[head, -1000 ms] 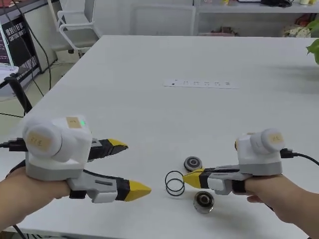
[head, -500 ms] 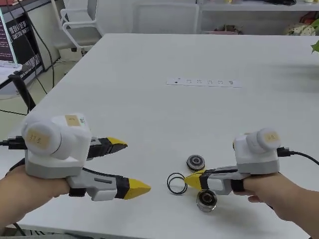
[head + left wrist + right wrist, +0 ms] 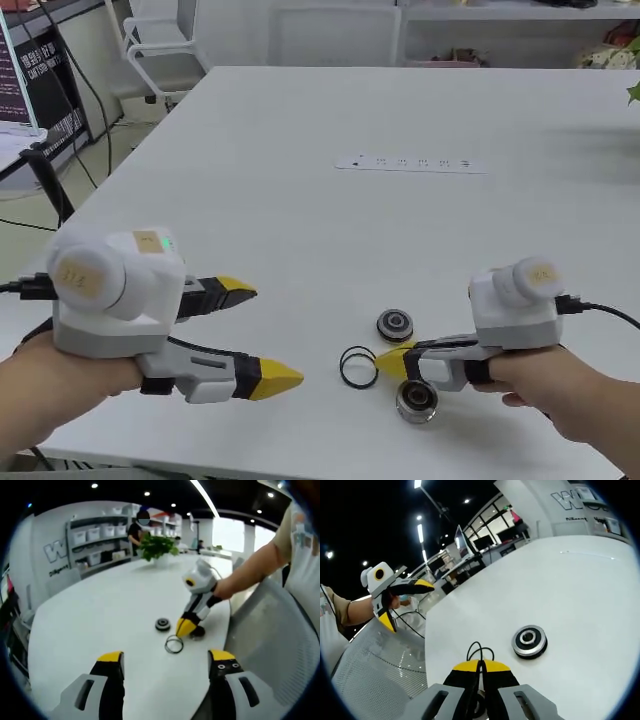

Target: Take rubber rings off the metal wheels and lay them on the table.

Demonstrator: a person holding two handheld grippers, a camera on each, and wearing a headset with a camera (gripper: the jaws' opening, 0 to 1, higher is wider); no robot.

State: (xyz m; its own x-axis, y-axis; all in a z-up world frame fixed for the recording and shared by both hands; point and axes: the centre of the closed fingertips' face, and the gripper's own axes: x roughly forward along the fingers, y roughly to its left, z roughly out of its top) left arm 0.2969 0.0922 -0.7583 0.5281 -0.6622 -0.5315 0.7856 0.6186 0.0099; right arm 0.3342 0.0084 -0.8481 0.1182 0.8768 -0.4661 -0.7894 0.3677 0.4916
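left claw (image 3: 270,335) hangs open over the counter (image 3: 300,150). right claw (image 3: 388,362) is closed, its tips at two black rings (image 3: 358,367) lying on the counter. far wheel (image 3: 395,325) and near wheel (image 3: 416,400) flank it. wall lettering (image 3: 52,552) begins "w"; the claw labels are too blurred to read.

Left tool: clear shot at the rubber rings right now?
Probably yes: the left tool is open and bare table lies between it and the rings; the shut right tool sits close beside them.
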